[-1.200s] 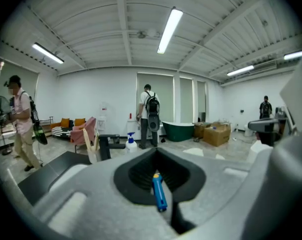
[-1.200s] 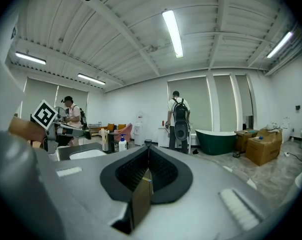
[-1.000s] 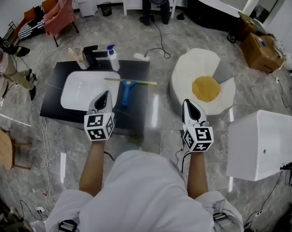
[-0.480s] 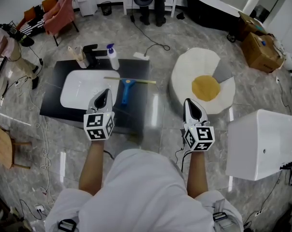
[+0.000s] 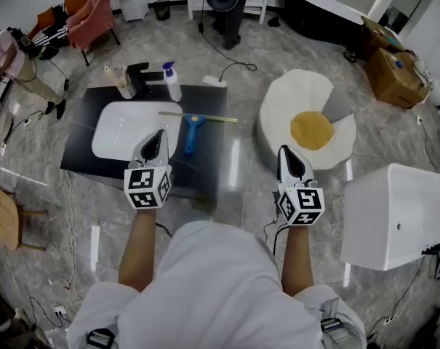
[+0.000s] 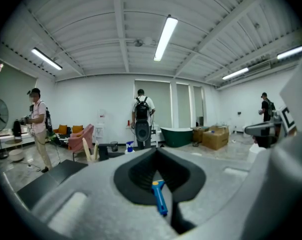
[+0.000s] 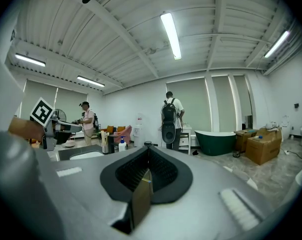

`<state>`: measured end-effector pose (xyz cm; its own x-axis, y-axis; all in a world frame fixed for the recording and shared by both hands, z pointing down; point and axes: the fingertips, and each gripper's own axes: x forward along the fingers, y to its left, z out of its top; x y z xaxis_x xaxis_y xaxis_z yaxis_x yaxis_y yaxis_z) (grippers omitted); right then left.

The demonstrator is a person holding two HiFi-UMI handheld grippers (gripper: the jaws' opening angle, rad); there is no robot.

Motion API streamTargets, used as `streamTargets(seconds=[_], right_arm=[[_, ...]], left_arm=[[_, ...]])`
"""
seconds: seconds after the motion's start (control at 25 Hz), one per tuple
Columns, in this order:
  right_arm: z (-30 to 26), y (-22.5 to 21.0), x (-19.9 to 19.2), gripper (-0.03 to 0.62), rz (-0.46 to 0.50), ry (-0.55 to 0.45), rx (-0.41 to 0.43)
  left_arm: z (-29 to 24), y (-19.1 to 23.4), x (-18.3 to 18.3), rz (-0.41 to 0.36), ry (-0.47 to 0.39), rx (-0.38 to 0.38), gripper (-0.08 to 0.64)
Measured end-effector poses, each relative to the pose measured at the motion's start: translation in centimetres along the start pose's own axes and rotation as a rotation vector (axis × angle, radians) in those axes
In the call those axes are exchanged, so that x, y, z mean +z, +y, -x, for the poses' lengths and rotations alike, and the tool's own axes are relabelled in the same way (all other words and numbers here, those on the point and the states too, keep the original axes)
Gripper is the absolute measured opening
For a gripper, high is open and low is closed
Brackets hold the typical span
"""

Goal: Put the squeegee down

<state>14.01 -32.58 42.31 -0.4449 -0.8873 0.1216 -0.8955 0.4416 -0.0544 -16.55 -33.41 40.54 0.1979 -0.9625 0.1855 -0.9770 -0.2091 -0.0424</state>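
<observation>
2 grippers, and neither holds anything. Very little has changed over the last second. The squeegee [image 5: 193, 131] lies flat on the black counter [image 5: 205, 167], its blue handle pointing back toward me and its long blade crosswise at the far end, just beside the white basin [image 5: 121, 133]. It sits exactly where it sat a second ago. The left gripper [image 5: 158, 135] has barely shifted and hangs near the handle's end without touching it. In the left gripper view its jaws are pressed together, and the blue handle [image 6: 159, 198] shows only through the slit beyond them. The right gripper [image 5: 287, 152] has not moved. It hovers over the floor, well apart from the counter, with its jaws also together and nothing between them. Only the people at the back of the room have walked on.

I judge the put-down finished: the tool is let go, at rest and stable, so no further move is needed on it.
</observation>
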Motion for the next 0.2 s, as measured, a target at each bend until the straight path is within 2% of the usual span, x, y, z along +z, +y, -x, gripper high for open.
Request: streamTargets(seconds=[0.2], right_arm=[[-0.05,0.24,-0.02,0.003,0.000,-0.003,-0.001]], left_arm=[[0.18,0.14,-0.10,-0.005,-0.004,-0.003,-0.002]])
